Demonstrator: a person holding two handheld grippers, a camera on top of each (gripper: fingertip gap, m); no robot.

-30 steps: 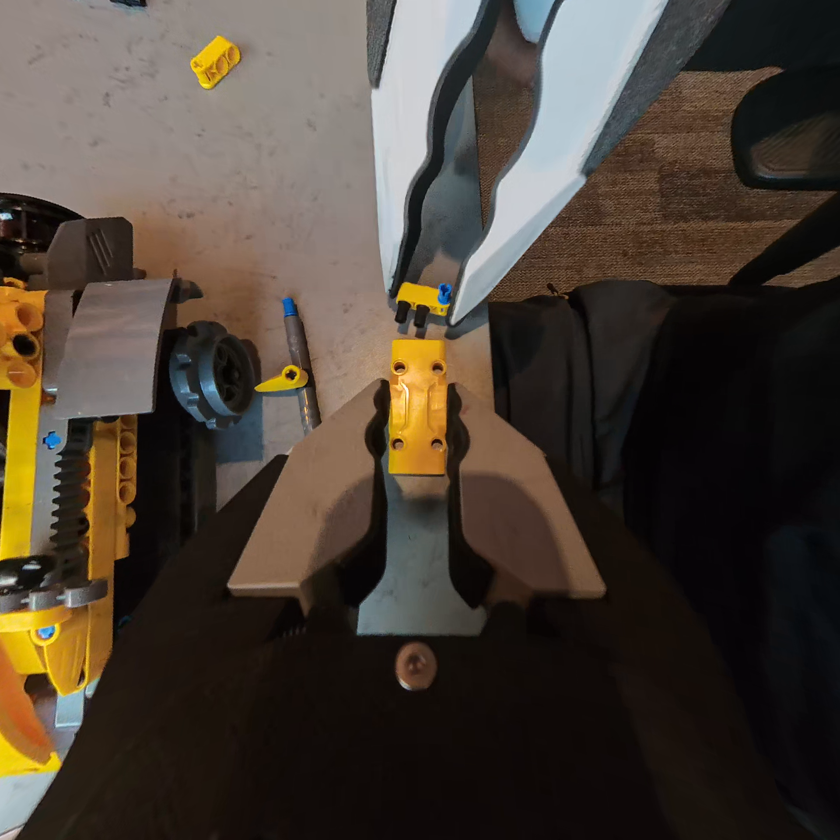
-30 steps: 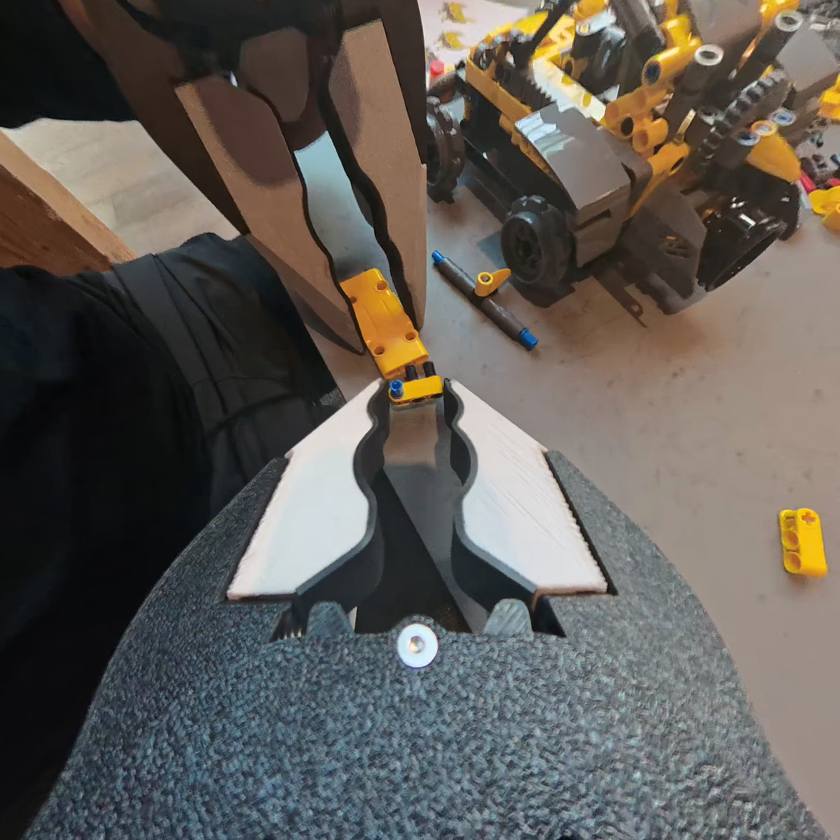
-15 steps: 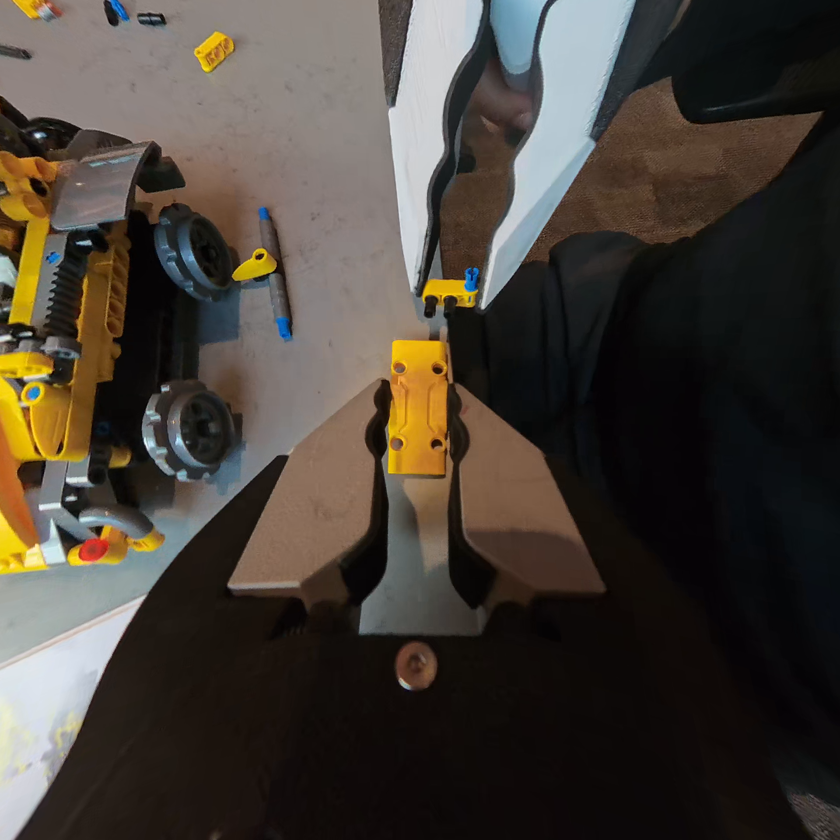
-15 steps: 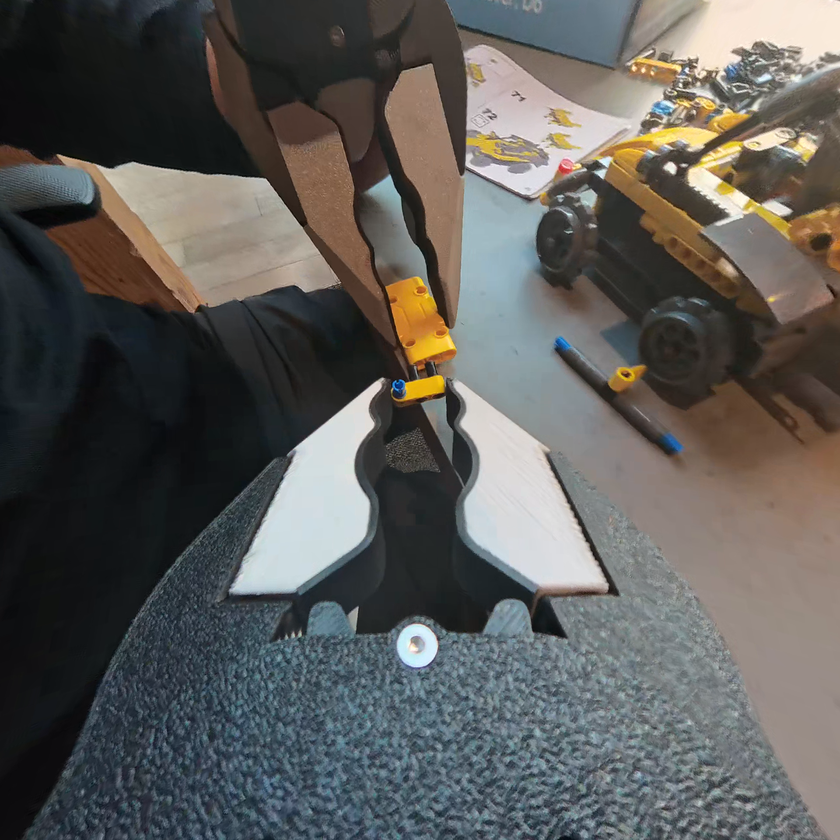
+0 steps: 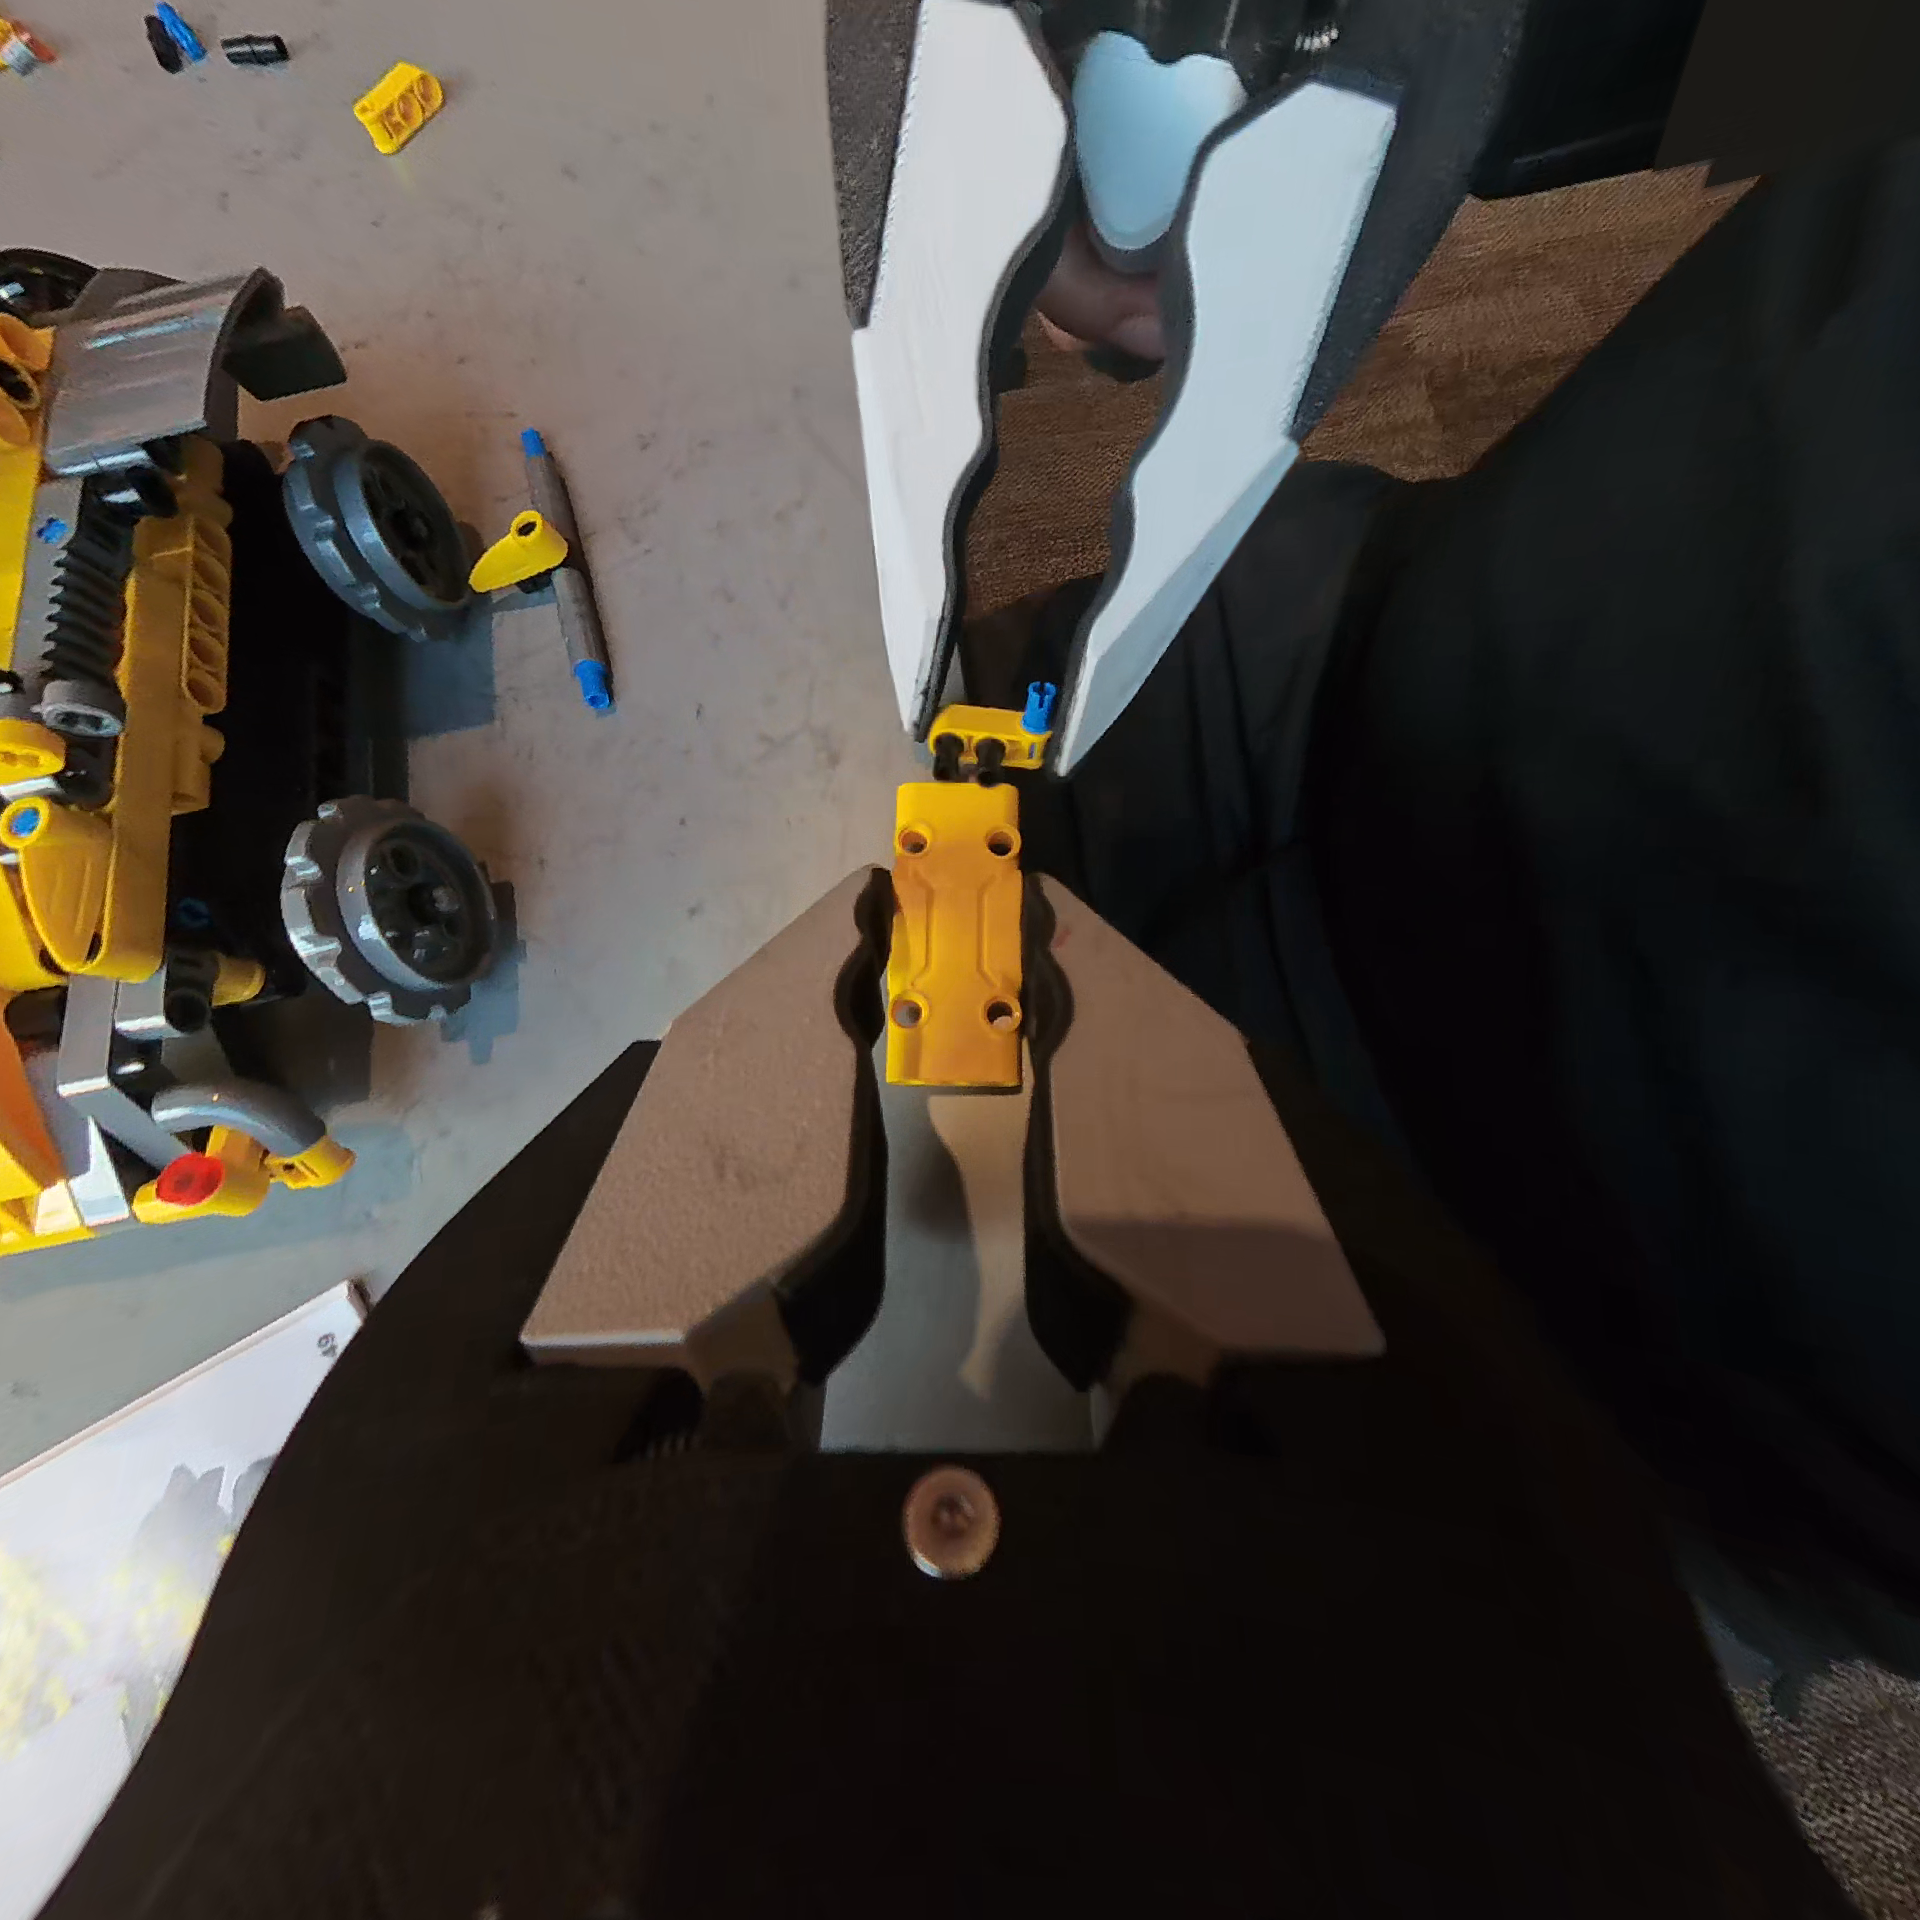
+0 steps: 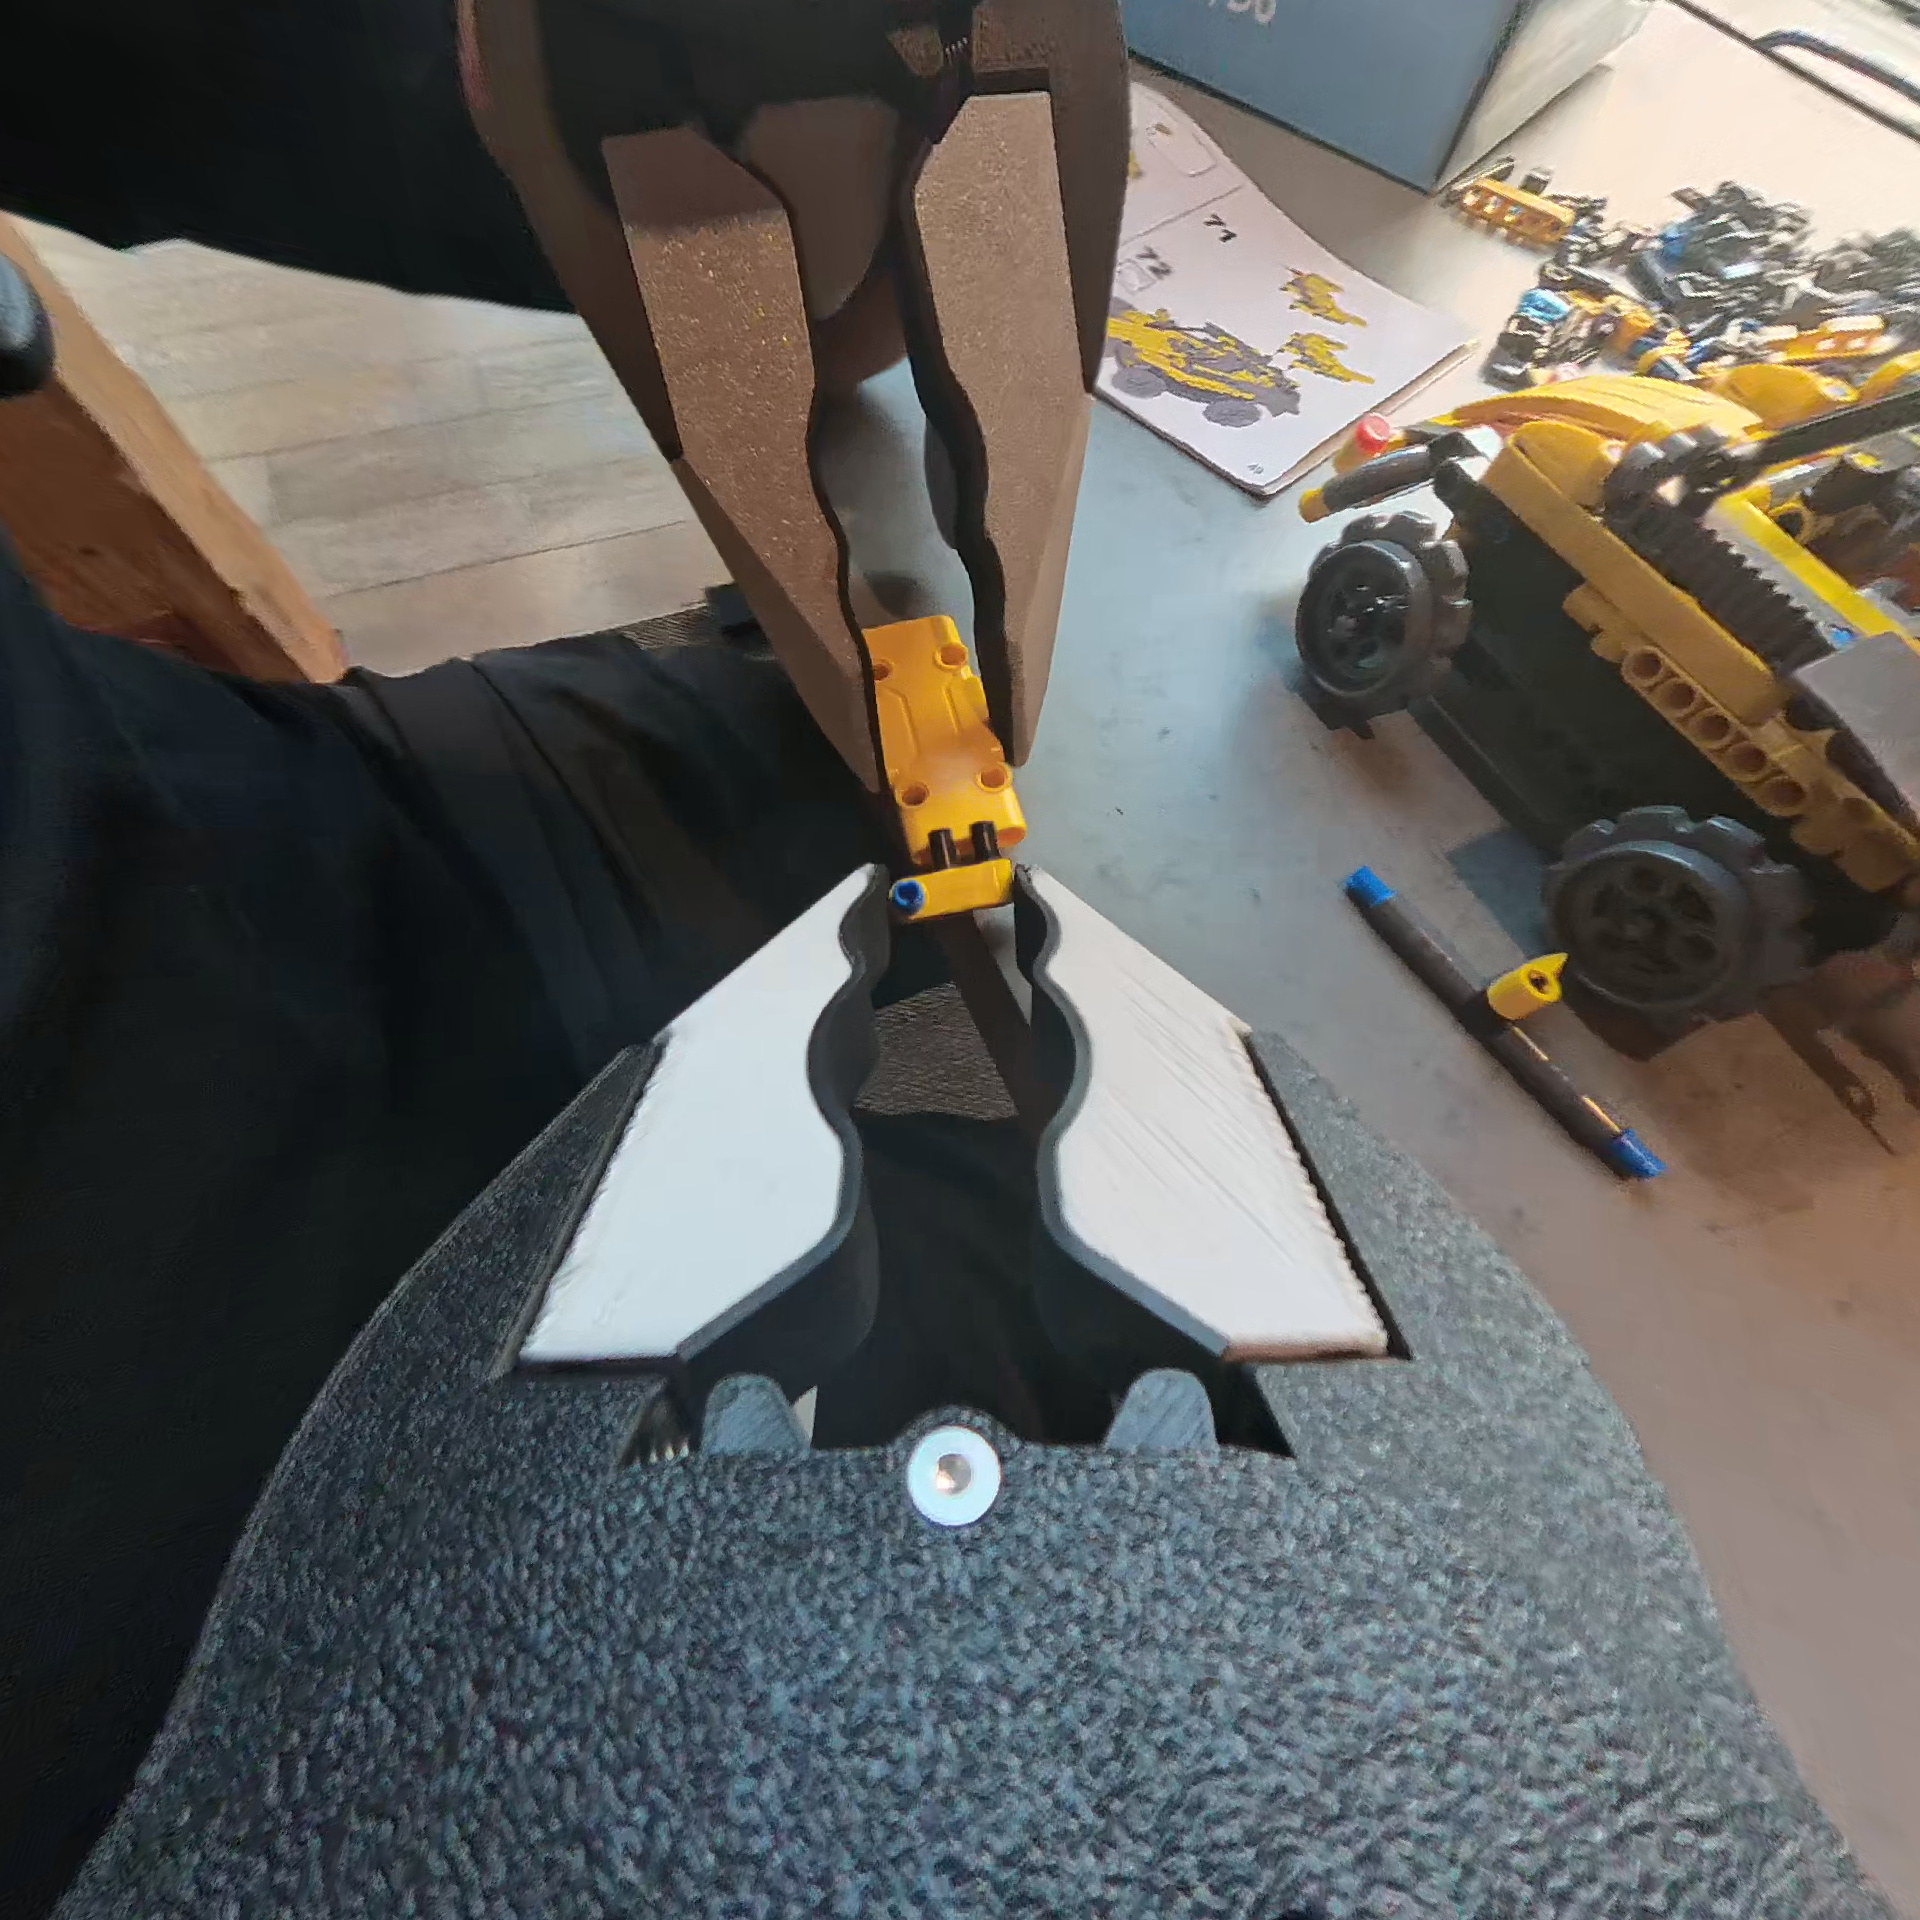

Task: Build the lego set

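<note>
My left gripper (image 5: 956, 904), with brown fingers, is shut on a yellow panel piece (image 5: 956, 935) with holes at its corners. My right gripper (image 6: 951, 894), with white fingers, is shut on a small yellow connector (image 6: 956, 888) with two black pins and a blue pin. The two black pins touch the end of the yellow panel (image 6: 940, 748). The grippers face each other tip to tip, held above the edge of the grey table. The connector also shows in the left wrist view (image 5: 987, 732), between the white fingers (image 5: 914, 416).
A yellow and grey brick-built vehicle (image 5: 156, 727) with dark wheels stands on the grey table (image 5: 644, 260). A grey axle with blue ends and a yellow cam (image 5: 561, 571) lies beside it. A booklet (image 6: 1278, 332), a blue box (image 6: 1382, 73) and loose parts (image 6: 1683, 281) lie farther off. Dark clothing (image 5: 1558, 935) is close by.
Both grippers have shifted over the table, so the vehicle appears elsewhere. The connector's black pins have come up against the end of the yellow panel. Both grips are unchanged.
</note>
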